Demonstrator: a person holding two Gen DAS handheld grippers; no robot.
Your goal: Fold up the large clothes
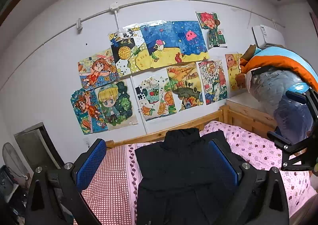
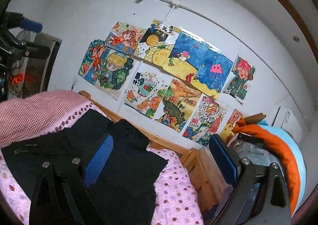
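Black garment (image 1: 178, 167) spread flat on bed (image 1: 264, 151), collar toward wall, over pink dotted sheet; red-checked pillow (image 1: 107, 175) just beside it. Left tool (image 1: 157, 163) above garment, blue-padded jaws wide apart, holding nothing. Right tool (image 2: 161, 163) likewise spread wide, empty, near garment's right edge; also seen from left view (image 1: 298, 141). Small pale print on garment, unreadable. Clear bag (image 1: 282, 98) holds folded blue fabric. Wall drawings (image 1: 155, 70); one reads "2024".
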